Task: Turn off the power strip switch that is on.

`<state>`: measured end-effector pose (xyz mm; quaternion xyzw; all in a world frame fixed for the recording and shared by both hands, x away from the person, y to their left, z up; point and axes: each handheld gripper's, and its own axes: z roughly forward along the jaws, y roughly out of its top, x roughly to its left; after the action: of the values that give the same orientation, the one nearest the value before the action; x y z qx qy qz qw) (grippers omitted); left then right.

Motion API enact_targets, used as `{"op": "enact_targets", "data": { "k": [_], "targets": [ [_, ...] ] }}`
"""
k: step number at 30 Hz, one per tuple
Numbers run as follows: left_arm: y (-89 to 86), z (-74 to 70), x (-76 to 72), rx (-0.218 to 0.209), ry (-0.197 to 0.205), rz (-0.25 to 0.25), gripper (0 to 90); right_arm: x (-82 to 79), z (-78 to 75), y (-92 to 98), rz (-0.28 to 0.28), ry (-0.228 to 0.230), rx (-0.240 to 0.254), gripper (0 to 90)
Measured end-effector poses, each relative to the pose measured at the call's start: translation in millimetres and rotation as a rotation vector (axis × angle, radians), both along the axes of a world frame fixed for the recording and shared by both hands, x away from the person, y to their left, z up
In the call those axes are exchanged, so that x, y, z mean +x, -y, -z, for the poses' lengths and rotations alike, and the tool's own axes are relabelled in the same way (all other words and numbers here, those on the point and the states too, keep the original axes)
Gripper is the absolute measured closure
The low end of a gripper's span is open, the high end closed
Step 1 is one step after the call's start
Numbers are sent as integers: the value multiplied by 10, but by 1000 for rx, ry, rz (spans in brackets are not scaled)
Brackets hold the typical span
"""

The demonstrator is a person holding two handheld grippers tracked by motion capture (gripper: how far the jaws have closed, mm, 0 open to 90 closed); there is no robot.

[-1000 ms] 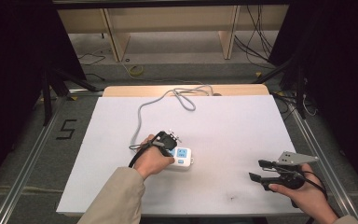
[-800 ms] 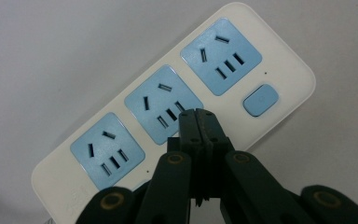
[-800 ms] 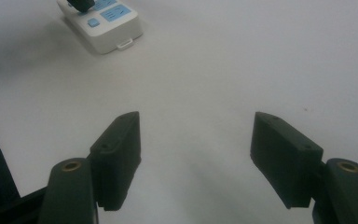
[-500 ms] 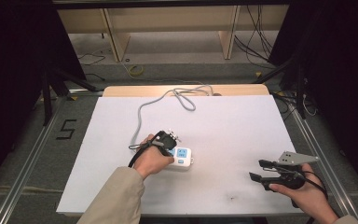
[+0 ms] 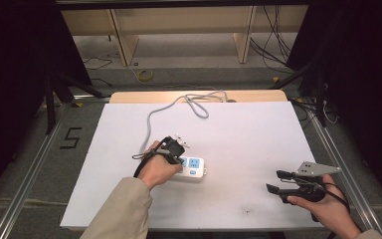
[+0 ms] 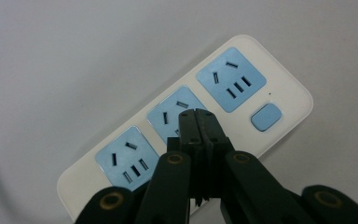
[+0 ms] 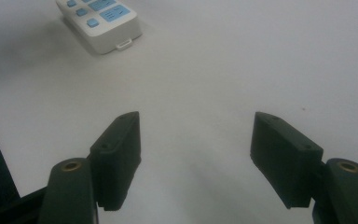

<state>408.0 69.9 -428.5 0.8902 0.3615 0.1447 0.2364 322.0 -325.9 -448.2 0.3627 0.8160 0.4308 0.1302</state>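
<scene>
A white power strip (image 5: 195, 171) with three blue sockets and a blue button lies on the white table near its middle, its grey cable (image 5: 150, 124) running toward the far edge. My left gripper (image 5: 178, 155) points down onto it. In the left gripper view the left gripper (image 6: 196, 116) has its two jaws pressed together with nothing between them, tips over the middle socket of the power strip (image 6: 286, 95). My right gripper (image 5: 273, 181) rests low at the table's front right, jaws apart. In its own view the right gripper (image 7: 196, 140) stands open and empty, with the power strip (image 7: 105, 23) farther off.
The cable coils in a loop (image 5: 199, 102) near the far edge of the white table sheet (image 5: 248, 134). A wooden board (image 5: 129, 96) shows behind the sheet. Metal rails (image 5: 328, 144) run along both sides, and shelving and loose wires lie on the floor beyond.
</scene>
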Motion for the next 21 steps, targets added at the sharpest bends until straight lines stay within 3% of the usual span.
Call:
{"op": "enact_targets", "data": {
  "k": [4, 5, 9, 12, 16, 19, 21],
  "targets": [
    [-46, -29, -4, -22, 24, -16, 895, 1, 1, 7, 2, -2, 1, 337],
    [-55, -34, -9, -24, 28, -14, 849, 1, 1, 9, 1, -1, 2, 337],
    [-84, -58, -36, -28, 51, -14, 813, 0, 2, 13, 3, -2, 3, 337],
    [-105, -82, -53, -60, 78, -17, 760, -1, 2, 11, 4, -2, 2, 337],
    [-162, -103, -61, -101, 133, -31, 577, 6, 7, 13, 5, -7, 0, 337],
    [-222, -119, -55, -145, 147, -49, 478, 9, 7, 17, 9, -6, 3, 337],
    [-252, -124, -51, -151, 156, -62, 398, 11, 10, 19, 10, -9, 2, 337]
  ]
}}
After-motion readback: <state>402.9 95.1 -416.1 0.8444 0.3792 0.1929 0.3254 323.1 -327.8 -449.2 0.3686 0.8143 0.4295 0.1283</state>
